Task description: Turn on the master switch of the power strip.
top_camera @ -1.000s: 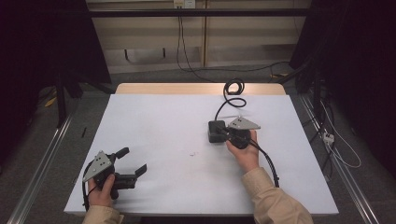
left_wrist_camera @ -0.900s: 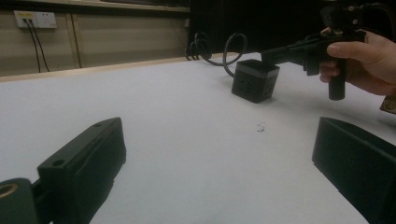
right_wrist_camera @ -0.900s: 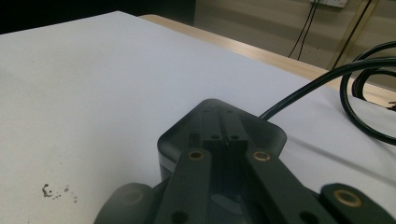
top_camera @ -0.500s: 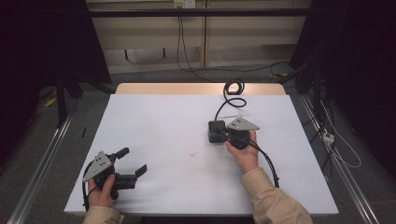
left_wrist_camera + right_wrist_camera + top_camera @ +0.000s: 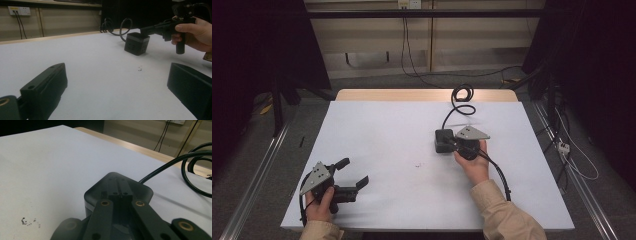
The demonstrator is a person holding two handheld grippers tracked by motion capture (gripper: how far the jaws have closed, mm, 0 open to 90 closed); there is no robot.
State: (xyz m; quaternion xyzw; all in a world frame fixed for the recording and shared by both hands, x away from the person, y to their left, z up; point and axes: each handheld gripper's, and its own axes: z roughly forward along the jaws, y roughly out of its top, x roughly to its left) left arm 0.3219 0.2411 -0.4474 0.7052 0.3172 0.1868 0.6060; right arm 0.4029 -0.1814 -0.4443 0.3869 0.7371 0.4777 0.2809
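On the white bench [image 5: 377,130], the right claw [image 5: 451,144] rests closed atop a black power cube [image 5: 443,140]; the left claw [image 5: 354,174] gapes apart, holding nothing.

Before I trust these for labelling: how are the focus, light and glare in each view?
High view: even light on the white table, dark edges of the room. Left gripper view: near jaws soft, the black cube power strip and right gripper sharper. Right gripper view: jaws blurred up close, pale sheen on the cube's top, cable clear.
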